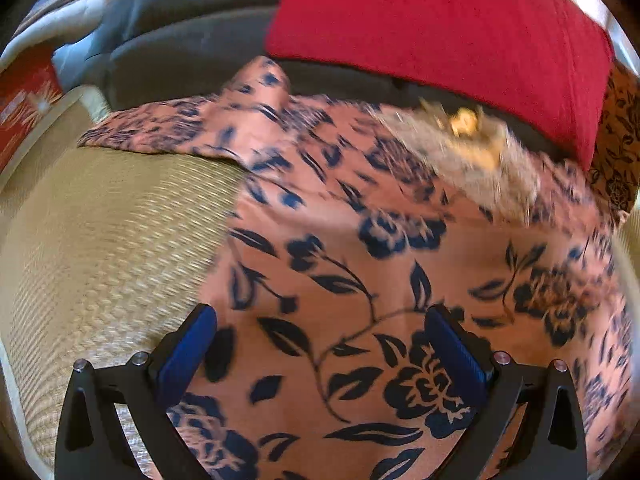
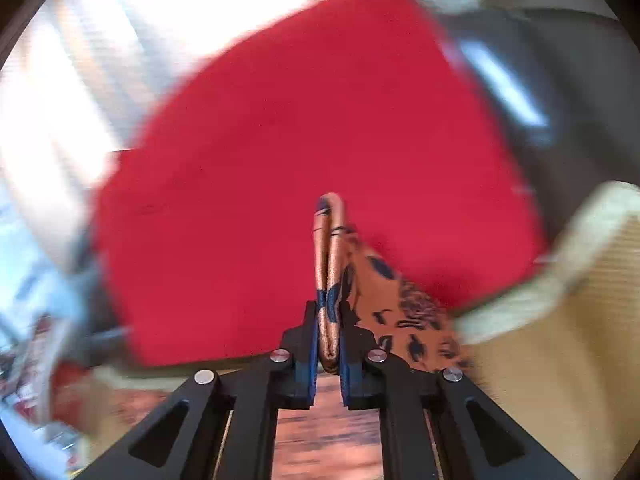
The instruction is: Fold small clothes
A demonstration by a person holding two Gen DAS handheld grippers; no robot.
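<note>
A salmon-pink garment with a dark blue flower print (image 1: 360, 248) lies spread on a woven straw mat (image 1: 100, 240), with a sleeve stretched to the left and a gold embroidered neckline (image 1: 464, 148) at the far right. My left gripper (image 1: 320, 348) is open just above the cloth, its blue pads (image 1: 188, 344) wide apart. My right gripper (image 2: 329, 320) is shut on a folded edge of the same garment (image 2: 332, 264), which trails off to the right (image 2: 400, 312).
A red cushion (image 1: 440, 28) leans on a dark grey sofa (image 1: 192, 40) behind the garment; it fills the blurred right wrist view (image 2: 300, 160). A red box (image 1: 24, 100) stands at the far left. The mat's pale border (image 2: 540, 292) and wooden floor (image 2: 320, 420) show below.
</note>
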